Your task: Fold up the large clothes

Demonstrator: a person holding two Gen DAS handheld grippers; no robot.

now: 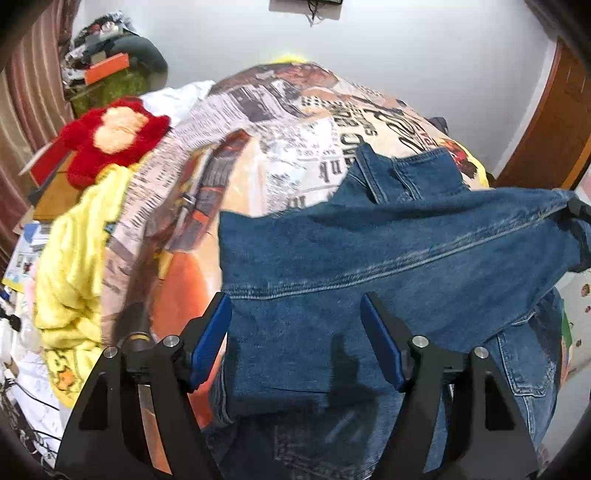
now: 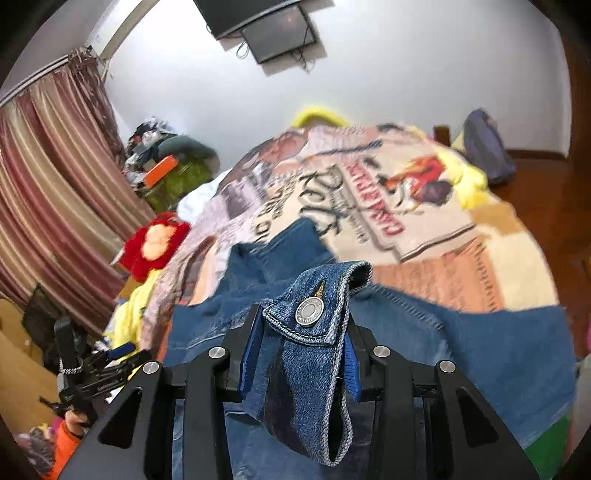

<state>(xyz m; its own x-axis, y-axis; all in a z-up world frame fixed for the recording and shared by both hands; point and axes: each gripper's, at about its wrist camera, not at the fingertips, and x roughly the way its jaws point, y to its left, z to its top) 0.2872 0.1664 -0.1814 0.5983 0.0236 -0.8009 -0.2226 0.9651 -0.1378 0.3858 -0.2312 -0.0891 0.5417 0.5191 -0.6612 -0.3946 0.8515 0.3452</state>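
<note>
Denim jacket (image 1: 388,258) lies spread on the printed bedspread (image 1: 288,122). Right gripper (image 2: 301,354) pinches a cuff with a metal button (image 2: 309,312). Left gripper (image 1: 295,343) hangs spread over the jacket, gripping nothing. Risk: thick cuff slips out, or the one-sided pull bunches the jacket.

We are in a home bedroom: a bed (image 2: 461,258) under a printed cover, striped curtains (image 2: 55,177), a wall-mounted television (image 2: 280,33), a red plush toy (image 1: 114,136).
</note>
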